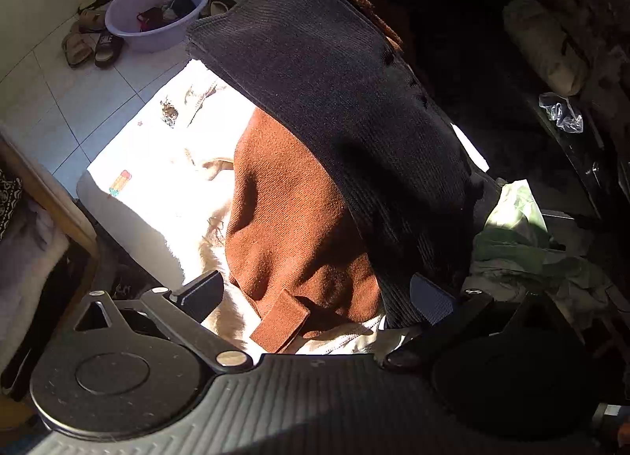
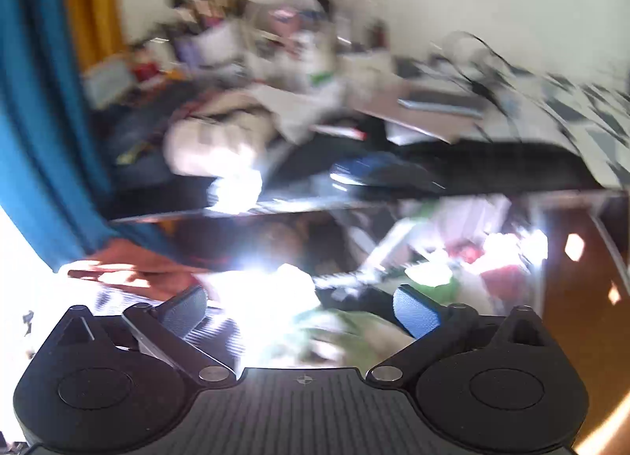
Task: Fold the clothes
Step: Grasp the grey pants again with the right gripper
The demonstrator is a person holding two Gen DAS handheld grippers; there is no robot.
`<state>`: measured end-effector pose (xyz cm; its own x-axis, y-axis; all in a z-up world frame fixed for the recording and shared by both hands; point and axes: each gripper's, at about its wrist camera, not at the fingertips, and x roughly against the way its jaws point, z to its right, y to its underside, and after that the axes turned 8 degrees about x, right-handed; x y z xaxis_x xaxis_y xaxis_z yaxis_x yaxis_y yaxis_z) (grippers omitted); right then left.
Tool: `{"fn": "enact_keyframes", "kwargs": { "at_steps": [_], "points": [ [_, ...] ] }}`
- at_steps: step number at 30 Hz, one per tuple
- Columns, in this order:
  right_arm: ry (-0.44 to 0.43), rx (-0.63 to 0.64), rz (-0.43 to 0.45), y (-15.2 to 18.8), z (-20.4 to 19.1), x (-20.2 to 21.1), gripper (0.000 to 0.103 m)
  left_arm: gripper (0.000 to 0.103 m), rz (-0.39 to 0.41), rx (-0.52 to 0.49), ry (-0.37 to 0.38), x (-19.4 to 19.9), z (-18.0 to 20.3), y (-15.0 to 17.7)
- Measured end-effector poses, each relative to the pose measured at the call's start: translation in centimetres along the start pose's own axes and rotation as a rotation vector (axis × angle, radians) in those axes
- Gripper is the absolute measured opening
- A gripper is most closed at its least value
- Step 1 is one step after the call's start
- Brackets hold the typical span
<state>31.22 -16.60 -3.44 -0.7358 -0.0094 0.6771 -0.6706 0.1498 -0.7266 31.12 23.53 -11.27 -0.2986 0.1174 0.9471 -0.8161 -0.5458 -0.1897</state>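
In the left wrist view a rust-brown knit sweater (image 1: 287,218) lies on a sunlit white sheet (image 1: 165,163). A dark ribbed garment (image 1: 334,73) is draped across it from the upper left down to the right finger. My left gripper (image 1: 315,295) points steeply down over them with its jaws wide apart. The sweater's cuff lies below and between the jaws, and the pads press on nothing. The right wrist view is blurred. In it my right gripper (image 2: 299,311) is open and raised, with nothing between its fingers. Brown cloth (image 2: 130,262) shows at the lower left.
A purple basin (image 1: 157,13) and sandals (image 1: 94,41) sit on the tiled floor at the upper left. Crumpled green clothing (image 1: 516,242) lies to the right, with a plastic bag (image 1: 563,112) above it. A blue curtain (image 2: 35,120) and a cluttered desk (image 2: 425,116) face the right gripper.
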Motion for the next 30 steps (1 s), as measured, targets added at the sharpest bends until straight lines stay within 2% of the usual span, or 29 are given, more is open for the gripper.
{"fn": "enact_keyframes", "kwargs": {
  "at_steps": [6,10,13,15,18,19,21,22,26,30],
  "points": [
    [-0.127,0.209,-0.084,3.3,-9.6,-4.5,0.102,0.103,0.021,0.028,-0.079,-0.6,-4.4,-3.5],
    [-0.209,0.279,-0.157,8.3,-15.3,-8.8,0.102,0.103,0.027,-0.006,-0.142,-1.0,-6.6,-5.0],
    [-0.184,0.366,-0.227,12.4,-19.1,-12.1,0.102,0.103,0.017,-0.042,-0.179,-1.7,-7.8,-5.9],
    [-0.166,0.425,-0.274,15.2,-21.7,-14.2,0.097,0.103,-0.001,-0.054,-0.193,-2.3,-8.5,-6.3],
    [-0.114,0.507,-0.314,17.1,-23.5,-15.9,0.097,0.103,-0.016,-0.058,-0.191,-2.8,-9.0,-6.8],
    [-0.113,0.497,-0.325,17.3,-23.6,-16.2,0.097,0.103,-0.016,-0.067,-0.185,-2.9,-9.0,-6.9],
    [-0.103,0.447,-0.313,17.3,-23.0,-16.4,0.084,0.103,-0.012,-0.086,-0.175,-3.1,-9.1,-7.1],
    [-0.098,0.415,-0.297,17.4,-22.6,-16.3,0.065,0.103,-0.008,-0.101,-0.166,-3.2,-9.0,-7.2],
    [-0.132,0.235,-0.228,14.9,-20.2,-15.1,0.036,0.103,0.004,-0.201,-0.133,-4.1,-8.2,-7.4],
    [-0.111,0.182,-0.174,13.1,-19.3,-14.0,0.02,0.103,0.048,-0.314,-0.132,-4.7,-6.2,-7.8]
  ]
}}
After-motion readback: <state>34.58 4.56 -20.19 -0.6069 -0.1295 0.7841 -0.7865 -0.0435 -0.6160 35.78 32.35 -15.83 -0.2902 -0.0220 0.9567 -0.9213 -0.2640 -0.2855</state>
